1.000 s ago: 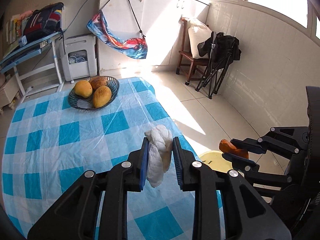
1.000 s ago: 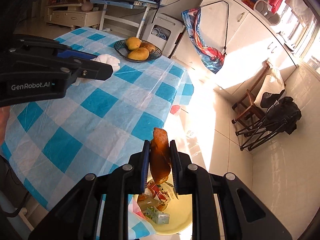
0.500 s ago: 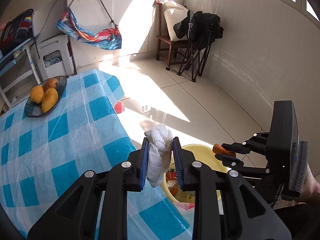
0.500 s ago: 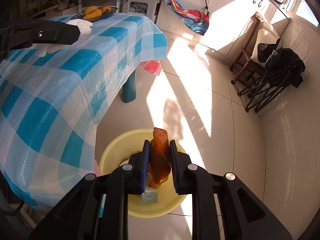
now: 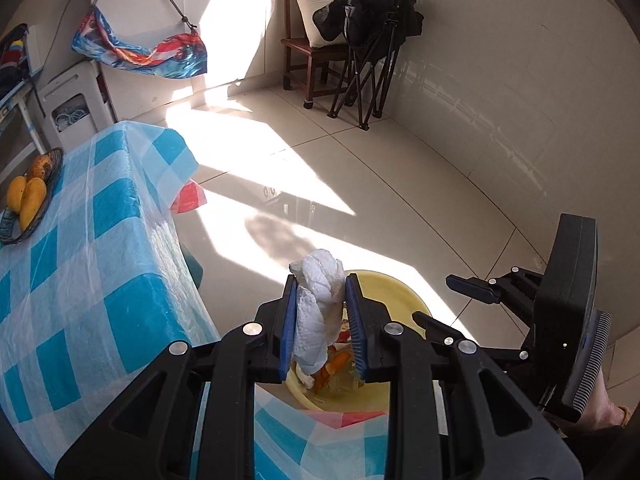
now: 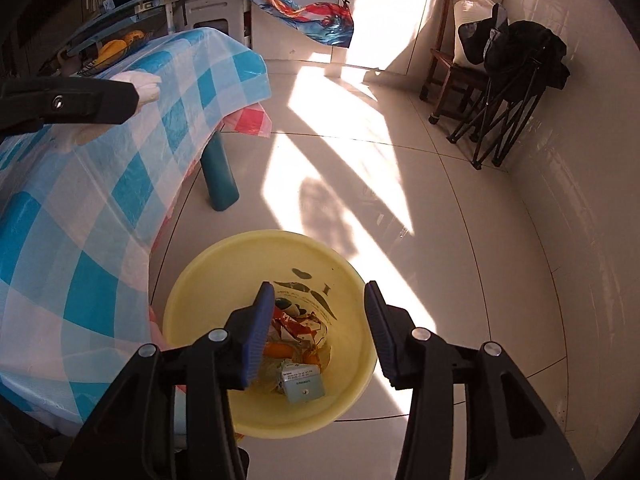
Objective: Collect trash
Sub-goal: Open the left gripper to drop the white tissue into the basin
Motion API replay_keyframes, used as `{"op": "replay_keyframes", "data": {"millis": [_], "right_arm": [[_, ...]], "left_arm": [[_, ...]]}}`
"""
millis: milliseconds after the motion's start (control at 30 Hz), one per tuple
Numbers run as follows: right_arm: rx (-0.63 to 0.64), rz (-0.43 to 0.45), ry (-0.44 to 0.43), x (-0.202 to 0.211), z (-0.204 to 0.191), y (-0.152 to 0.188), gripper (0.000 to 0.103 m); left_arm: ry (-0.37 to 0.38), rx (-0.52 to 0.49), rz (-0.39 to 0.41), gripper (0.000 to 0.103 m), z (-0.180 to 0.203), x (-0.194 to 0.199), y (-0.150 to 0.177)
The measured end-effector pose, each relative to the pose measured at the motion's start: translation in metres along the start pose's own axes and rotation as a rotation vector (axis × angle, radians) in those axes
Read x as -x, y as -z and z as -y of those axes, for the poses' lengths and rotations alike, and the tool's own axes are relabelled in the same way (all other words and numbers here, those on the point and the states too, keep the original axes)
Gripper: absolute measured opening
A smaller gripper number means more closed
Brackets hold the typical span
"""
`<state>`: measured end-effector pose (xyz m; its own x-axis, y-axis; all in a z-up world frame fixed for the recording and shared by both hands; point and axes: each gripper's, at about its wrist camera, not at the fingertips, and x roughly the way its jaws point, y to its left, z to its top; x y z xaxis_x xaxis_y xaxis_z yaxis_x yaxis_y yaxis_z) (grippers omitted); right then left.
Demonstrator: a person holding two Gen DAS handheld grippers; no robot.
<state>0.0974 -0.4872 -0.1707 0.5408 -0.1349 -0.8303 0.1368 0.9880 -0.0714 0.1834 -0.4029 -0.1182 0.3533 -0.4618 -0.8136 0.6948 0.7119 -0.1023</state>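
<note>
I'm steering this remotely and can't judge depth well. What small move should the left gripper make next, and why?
Probably open the left gripper to drop the white tissue wad it is clamping. The yellow bin shows directly beneath its fingers, and the right gripper, jaws opening with nothing between them, hangs over the same bin beside it.

I count one yellow bin (image 6: 224, 276) on the floor beside my one checked table (image 6: 100, 184). On that table sits one fruit basket (image 5: 44, 196) holding three mangoes (image 5: 28, 196). Beyond the bin stands one wooden chair (image 5: 316, 60).
</note>
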Motion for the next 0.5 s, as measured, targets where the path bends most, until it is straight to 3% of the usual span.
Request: {"op": "replay_keyframes", "data": {"millis": [67,167,233,500], "right_arm": [[-0.019,0.017,0.015,0.008,0.005,0.004,0.047],[-0.032,0.041,0.033,0.018,0.013,0.009,0.051],[-0.022,0.056,0.043,0.024,0.014,0.008,0.052],[0.107,0.115,0.041,0.051,-0.008,-0.020,0.060]], "left_arm": [[0.028,-0.020,-0.054,0.025,0.009,-0.012,0.000],[0.001,-0.060,-0.073,0.035,0.020,-0.018,0.005],[-0.006,-0.052,-0.063,0.043,0.019,-0.012,0.008],[-0.065,0.005,0.006,0.048,-0.015,0.030,0.018]]}}
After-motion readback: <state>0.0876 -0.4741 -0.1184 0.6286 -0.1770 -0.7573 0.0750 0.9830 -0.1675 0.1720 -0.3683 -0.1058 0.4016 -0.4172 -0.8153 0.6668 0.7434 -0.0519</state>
